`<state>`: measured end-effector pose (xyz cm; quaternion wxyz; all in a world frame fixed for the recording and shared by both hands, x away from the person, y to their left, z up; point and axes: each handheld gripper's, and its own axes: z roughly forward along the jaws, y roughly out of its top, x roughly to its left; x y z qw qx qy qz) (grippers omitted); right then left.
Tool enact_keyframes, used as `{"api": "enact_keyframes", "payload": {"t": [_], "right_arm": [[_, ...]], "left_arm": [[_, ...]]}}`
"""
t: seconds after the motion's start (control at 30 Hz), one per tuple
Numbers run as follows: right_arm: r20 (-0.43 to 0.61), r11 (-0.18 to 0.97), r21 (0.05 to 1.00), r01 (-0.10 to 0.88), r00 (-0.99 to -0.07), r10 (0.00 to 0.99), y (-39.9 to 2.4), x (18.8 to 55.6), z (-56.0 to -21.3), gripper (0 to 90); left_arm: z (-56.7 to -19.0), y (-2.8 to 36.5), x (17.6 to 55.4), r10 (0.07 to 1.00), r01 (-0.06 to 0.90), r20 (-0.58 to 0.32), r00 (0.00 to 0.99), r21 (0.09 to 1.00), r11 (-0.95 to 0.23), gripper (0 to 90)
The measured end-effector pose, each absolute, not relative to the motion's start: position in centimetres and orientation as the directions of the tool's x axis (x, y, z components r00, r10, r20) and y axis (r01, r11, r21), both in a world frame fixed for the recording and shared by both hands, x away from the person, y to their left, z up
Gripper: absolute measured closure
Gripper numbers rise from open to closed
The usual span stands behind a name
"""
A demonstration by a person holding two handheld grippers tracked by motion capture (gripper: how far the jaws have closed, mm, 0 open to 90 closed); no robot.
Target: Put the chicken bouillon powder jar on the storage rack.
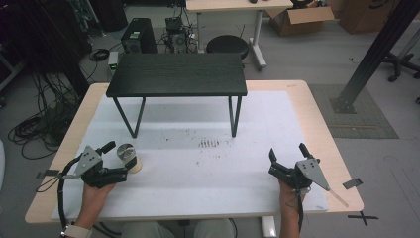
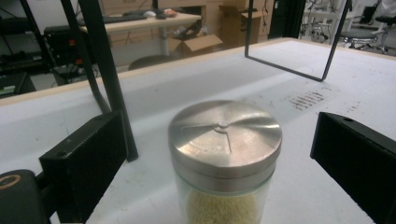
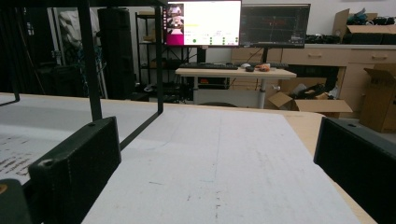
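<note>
A clear glass jar with a round brushed-metal lid [image 2: 224, 154] stands upright on the white-topped counter [image 1: 198, 168], in front of the small black stand's [image 1: 177, 74] left legs. The left claw [image 1: 121, 159] is spread, flanking the jar without touching. The right claw [image 1: 286, 158], also spread, sits well right of the jar.

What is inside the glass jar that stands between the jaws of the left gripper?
The glass jar holds pale yellow grains. Its metal lid is on, so the fill level near the top is hidden, and its bottom is cut off.
</note>
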<state>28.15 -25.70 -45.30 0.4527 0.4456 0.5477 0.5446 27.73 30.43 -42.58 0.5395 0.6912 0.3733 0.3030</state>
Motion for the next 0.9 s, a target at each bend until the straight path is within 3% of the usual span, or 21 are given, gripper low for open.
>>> {"api": "enact_keyframes", "payload": {"t": [0.9], "right_arm": [[-0.010, 0.009, 1.000, -0.003, -0.194, 0.981, -25.70, 28.16, -45.30, 0.8]], "left_arm": [[-43.30, 30.41, 28.63, 0.814, 0.229, 0.011, 0.580, 0.957, -0.176, 25.2]]}}
